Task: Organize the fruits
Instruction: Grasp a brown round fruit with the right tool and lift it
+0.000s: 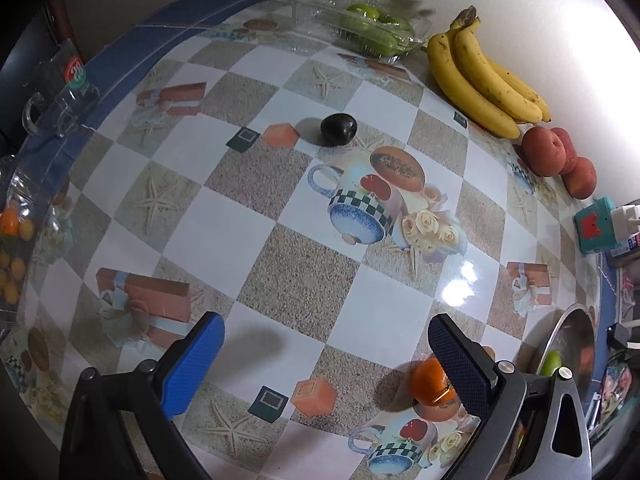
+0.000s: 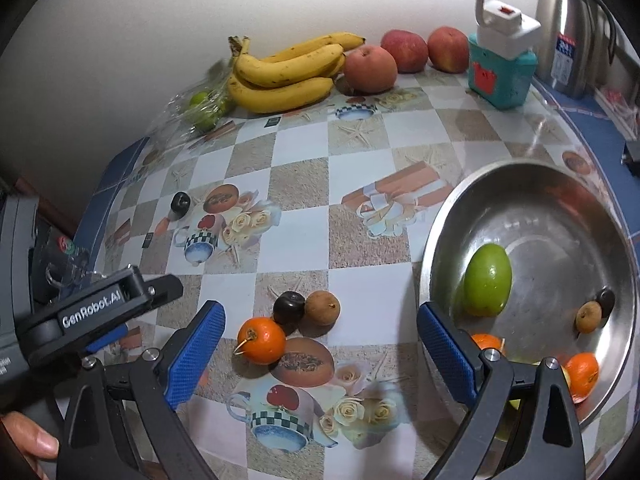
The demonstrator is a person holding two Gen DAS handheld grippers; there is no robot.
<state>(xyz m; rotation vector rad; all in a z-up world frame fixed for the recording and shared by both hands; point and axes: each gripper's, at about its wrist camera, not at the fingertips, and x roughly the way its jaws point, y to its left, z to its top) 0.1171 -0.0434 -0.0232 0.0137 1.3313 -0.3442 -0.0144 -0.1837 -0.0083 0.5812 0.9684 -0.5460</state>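
My left gripper [image 1: 324,344] is open and empty above the patterned table; a dark plum [image 1: 338,129] lies well ahead of it and an orange mandarin [image 1: 430,380] sits by its right finger. My right gripper [image 2: 320,332] is open and empty. Between its fingers on the table lie a mandarin [image 2: 261,340], a dark plum [image 2: 289,309] and a brown longan [image 2: 322,307]. The steel bowl [image 2: 560,200] at right holds a green fruit [image 2: 488,280], a longan [image 2: 588,317], a dark fruit [image 2: 606,300] and mandarins [image 2: 582,374]. The left gripper body [image 2: 100,304] shows at left.
Bananas [image 2: 288,72] and red apples [image 2: 370,68] lie along the wall, with green fruit in a clear pack [image 1: 372,32]. A teal box [image 2: 500,76] and steel thermos [image 2: 568,32] stand at back right. A glass mug [image 1: 52,108] and a bag of small oranges [image 1: 12,248] sit at the left edge.
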